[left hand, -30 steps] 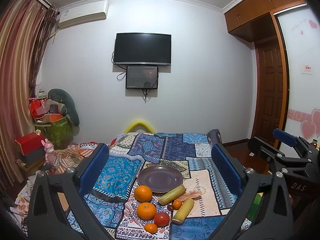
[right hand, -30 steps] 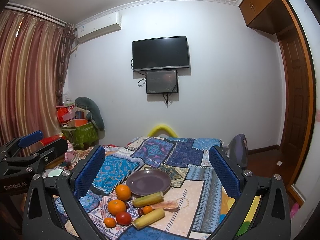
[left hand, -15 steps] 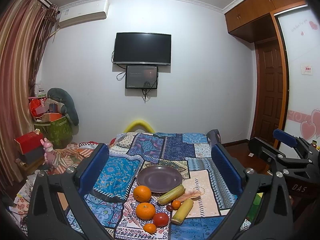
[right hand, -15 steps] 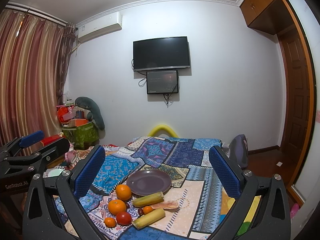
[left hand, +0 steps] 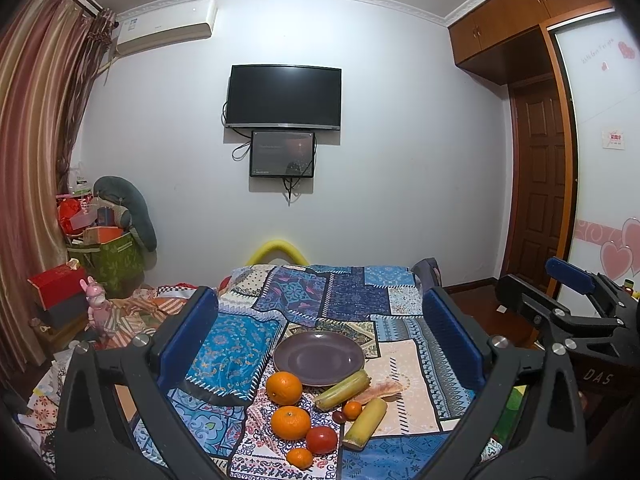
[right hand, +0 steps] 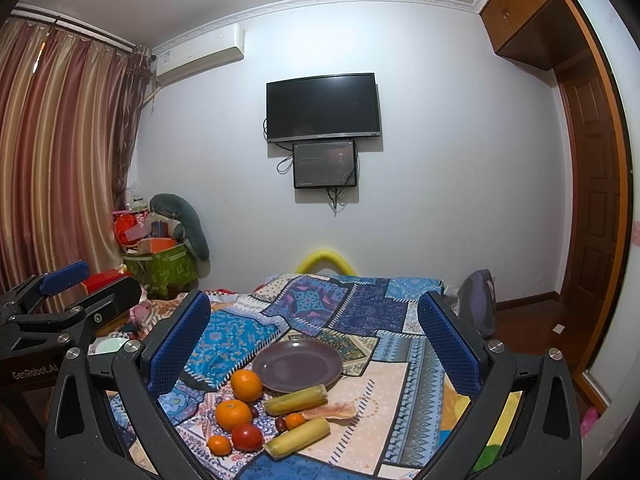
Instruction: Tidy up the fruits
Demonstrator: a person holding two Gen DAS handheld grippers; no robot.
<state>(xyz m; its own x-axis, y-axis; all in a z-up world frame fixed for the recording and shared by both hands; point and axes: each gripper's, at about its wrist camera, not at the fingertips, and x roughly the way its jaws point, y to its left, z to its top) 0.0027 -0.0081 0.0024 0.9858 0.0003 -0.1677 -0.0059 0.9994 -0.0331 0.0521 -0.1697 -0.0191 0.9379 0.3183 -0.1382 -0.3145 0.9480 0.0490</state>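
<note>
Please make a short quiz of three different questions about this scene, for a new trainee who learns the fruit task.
1. True or false: the purple plate already holds fruit.
2. Which lies nearest the plate? A the red tomato; B the large orange; C the smallest orange.
3. Fill in: the left gripper and the right gripper are both ____.

Key: 1 false, it is empty. 2 B. 3 open, holding nothing.

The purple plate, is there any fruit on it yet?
No, the purple plate is bare; the oranges and other produce lie on the quilt in front of it.
</note>
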